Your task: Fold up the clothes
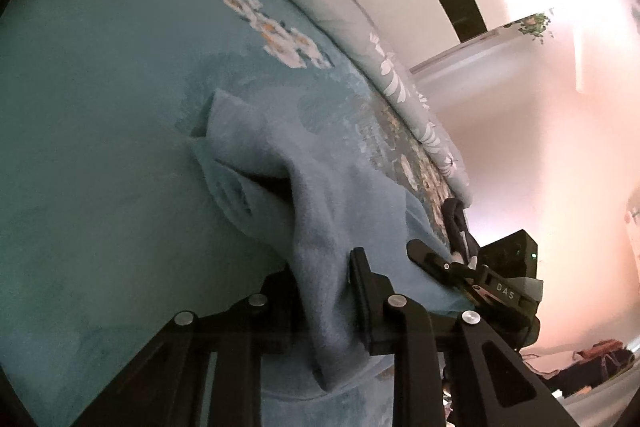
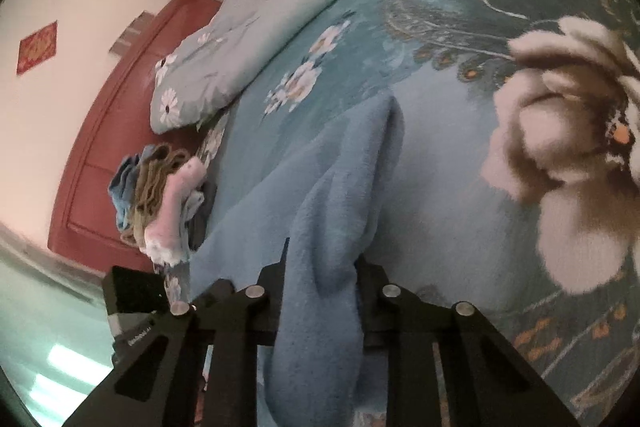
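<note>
Two grippers, one in each of a person's hands, pinch the same light-blue fleece garment (image 2: 320, 195) at the bottom of both wrist views. The left gripper (image 1: 328, 291) holds a bunched fold between its narrowed jaws at lower centre of its frame; the right gripper (image 2: 320, 307) clamps another edge the same way, the cloth hanging down past its fingers. Beyond the jaws the garment trails up and away across a teal floral bedspread (image 2: 460, 27), its far end still resting on the bed near mid-frame. The step in hand appears to be the pickup before a fold: both edges are gripped and the cloth is partly raised. The next move likely calls for pulling the two grips apart to spread the fabric flat. At the left of the right-hand view lies a small pile of socks (image 2: 160, 195), and behind it a flowered pillow (image 2: 224, 59).
</note>
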`<action>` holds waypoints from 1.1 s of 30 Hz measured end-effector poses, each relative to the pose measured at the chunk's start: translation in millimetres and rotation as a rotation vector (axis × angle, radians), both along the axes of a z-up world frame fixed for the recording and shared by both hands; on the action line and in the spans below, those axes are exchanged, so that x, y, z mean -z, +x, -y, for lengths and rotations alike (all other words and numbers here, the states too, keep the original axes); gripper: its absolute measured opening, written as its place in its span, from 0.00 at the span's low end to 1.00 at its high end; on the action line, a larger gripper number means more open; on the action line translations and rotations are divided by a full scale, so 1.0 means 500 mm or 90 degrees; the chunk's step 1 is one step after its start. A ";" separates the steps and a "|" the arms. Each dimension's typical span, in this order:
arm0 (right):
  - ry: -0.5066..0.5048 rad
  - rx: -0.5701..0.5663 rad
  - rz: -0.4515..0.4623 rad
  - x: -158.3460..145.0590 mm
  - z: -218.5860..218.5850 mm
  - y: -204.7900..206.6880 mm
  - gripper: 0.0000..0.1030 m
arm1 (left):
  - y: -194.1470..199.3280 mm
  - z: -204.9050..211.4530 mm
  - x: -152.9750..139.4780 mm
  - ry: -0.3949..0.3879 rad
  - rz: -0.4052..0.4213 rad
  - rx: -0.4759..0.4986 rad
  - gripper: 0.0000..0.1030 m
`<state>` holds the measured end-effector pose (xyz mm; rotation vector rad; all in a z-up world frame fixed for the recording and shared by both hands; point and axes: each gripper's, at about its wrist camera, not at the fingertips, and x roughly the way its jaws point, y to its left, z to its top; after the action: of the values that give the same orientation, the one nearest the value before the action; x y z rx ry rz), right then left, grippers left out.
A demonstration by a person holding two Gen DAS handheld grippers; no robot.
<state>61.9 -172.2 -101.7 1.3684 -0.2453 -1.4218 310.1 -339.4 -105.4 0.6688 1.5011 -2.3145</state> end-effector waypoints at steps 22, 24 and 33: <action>-0.137 -0.175 -0.089 -0.296 0.204 0.209 0.23 | 0.277 0.096 -0.319 -0.255 -0.075 -0.093 0.24; -0.146 -0.190 -0.099 -0.332 0.244 0.235 0.23 | 0.307 0.124 -0.352 -0.279 -0.083 -0.102 0.24; -0.206 -0.244 -0.141 -0.483 0.428 0.356 0.23 | 0.435 0.315 -0.482 -0.352 -0.080 -0.116 0.24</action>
<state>239.7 -386.2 139.9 0.9265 -0.0583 -1.1411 527.8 -496.8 135.8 0.2313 0.8462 -2.4901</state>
